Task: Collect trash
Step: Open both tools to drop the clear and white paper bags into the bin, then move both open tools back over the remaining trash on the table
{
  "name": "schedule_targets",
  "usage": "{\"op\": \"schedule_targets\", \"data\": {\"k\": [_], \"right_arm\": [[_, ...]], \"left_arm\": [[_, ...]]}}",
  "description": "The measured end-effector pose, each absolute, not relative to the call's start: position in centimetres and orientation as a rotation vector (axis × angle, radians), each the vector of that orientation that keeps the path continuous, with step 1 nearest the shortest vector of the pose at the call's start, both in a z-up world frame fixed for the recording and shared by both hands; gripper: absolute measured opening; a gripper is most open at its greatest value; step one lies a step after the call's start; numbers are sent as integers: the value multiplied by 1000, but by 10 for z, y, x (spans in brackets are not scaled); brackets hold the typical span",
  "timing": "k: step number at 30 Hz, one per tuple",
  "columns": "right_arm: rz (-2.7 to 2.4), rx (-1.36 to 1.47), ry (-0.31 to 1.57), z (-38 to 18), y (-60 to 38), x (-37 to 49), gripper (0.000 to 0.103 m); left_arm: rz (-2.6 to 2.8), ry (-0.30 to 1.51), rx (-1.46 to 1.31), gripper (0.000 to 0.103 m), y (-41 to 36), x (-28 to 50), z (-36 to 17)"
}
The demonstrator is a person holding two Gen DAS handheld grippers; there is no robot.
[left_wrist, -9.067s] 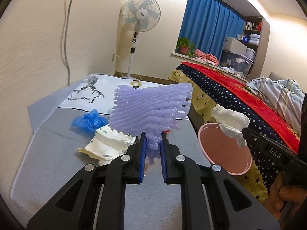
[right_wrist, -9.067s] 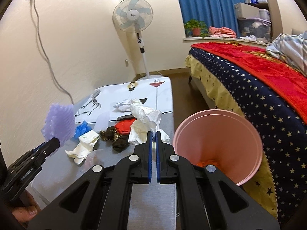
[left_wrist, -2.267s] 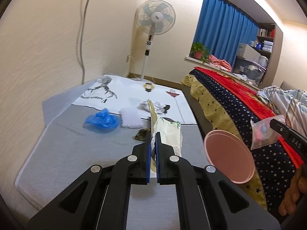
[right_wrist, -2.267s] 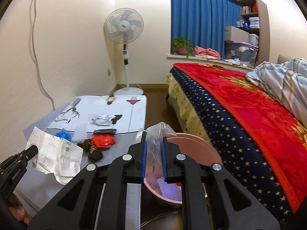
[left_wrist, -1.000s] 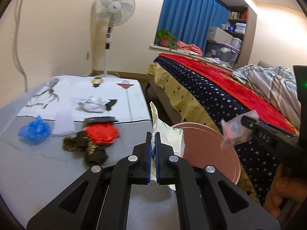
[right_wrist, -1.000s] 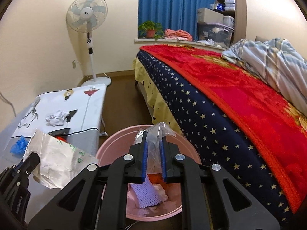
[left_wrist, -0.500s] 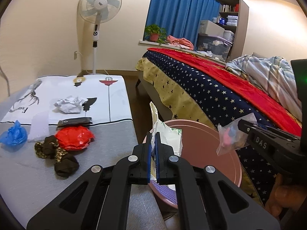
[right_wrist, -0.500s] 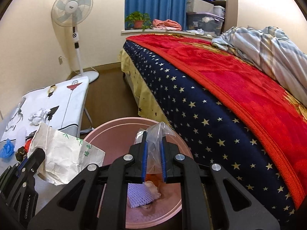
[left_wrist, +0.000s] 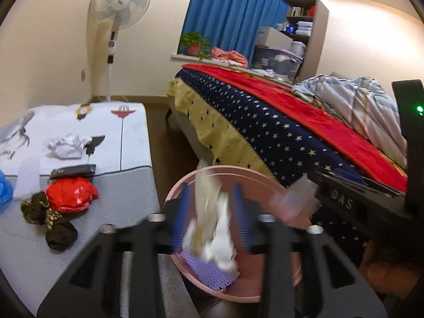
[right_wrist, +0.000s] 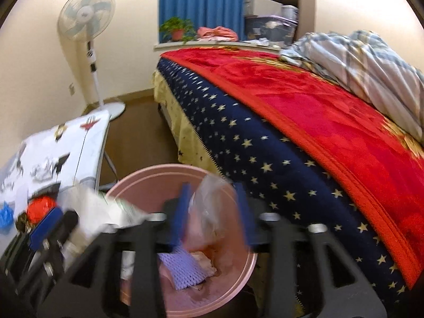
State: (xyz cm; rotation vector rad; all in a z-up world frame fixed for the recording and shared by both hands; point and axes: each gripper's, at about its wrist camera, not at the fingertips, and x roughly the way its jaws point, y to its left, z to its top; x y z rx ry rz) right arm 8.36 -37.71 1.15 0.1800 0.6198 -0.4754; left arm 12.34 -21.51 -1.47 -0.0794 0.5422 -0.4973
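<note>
Both grippers hang over the pink bin (left_wrist: 182, 185) (right_wrist: 148, 175) beside the bed. My left gripper (left_wrist: 210, 220) is open, and the crumpled white paper wrapper (left_wrist: 212, 228) is blurred between its fingers, dropping into the bin. My right gripper (right_wrist: 212, 214) is open too, and the clear plastic bag (right_wrist: 209, 198) is loose between its fingers above the bin. Purple foam netting (left_wrist: 209, 270) (right_wrist: 182, 267) lies inside the bin.
On the low table (left_wrist: 132, 193) lie a red wrapper (left_wrist: 70, 194), dark scraps (left_wrist: 47, 222), a black flat item (left_wrist: 73, 169), a crumpled white tissue (left_wrist: 67, 145) and a blue bag (left_wrist: 4, 193). The bed (left_wrist: 265, 122) is right of the bin. A fan (left_wrist: 118, 8) stands behind.
Both grippers have opened over the bin. The paper wrapper and the plastic bag have come free and are falling. Both views show motion blur.
</note>
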Motion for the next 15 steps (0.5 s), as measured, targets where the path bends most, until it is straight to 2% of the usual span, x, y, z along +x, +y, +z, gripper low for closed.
{"op": "schedule_targets", "data": {"k": [5,15], "right_arm": [[-432,195,559,19,-365,80,51],[-216,185,505,13,-295,90,51]], "left_arm": [[-429,536,-97,38,-191,119,-12],[-188,504,-138,37,-91,108,-5]]}}
